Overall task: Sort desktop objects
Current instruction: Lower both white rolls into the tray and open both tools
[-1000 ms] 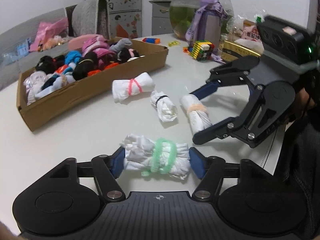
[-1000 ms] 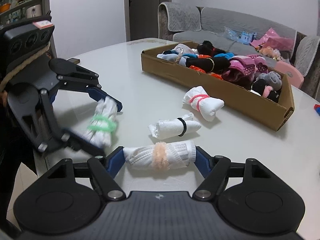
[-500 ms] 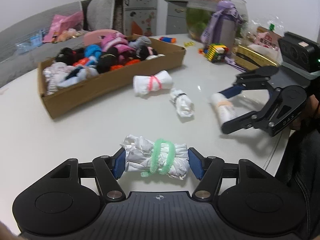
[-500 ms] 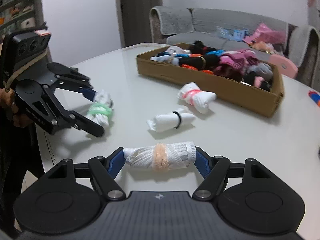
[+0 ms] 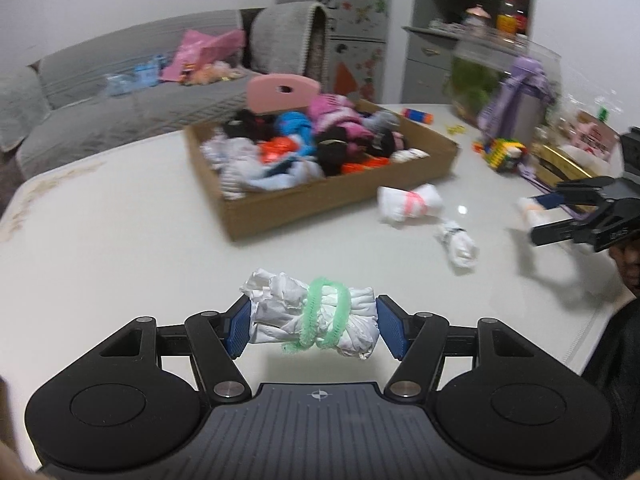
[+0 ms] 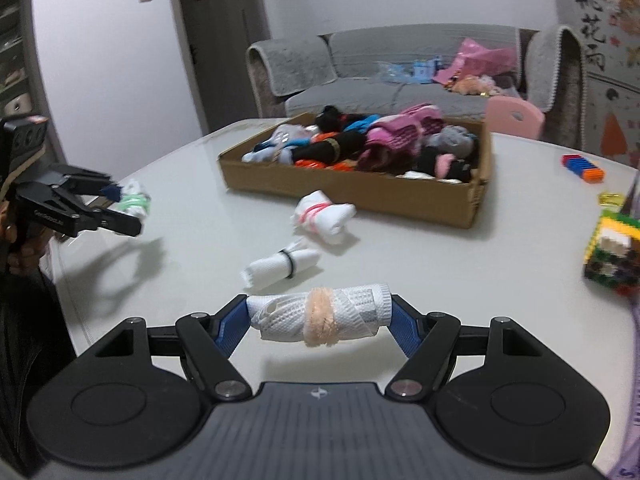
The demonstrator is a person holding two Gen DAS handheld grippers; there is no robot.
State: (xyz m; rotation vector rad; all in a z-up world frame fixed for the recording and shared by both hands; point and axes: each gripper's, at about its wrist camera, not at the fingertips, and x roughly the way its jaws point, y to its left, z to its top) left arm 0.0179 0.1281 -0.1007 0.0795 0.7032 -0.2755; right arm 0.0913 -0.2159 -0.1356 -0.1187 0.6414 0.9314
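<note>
Left gripper (image 5: pixel 313 323) clamps green-tied roll (image 5: pixel 316 322) end to end, off the table (image 5: pixel 120 248). Right gripper (image 6: pixel 319 320) clamps peach-tied roll (image 6: pixel 320 317). Both higher than a second ago, nearer the box (image 6: pixel 360 192).

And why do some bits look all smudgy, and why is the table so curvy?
Left wrist view: the box of socks and shelves behind are smeared by motion, while the green-tied bundle stays sharp. Right wrist view: the peach-tied bundle is crisp; the left gripper blurs. In both views the fisheye lens bends the table edge.
</note>
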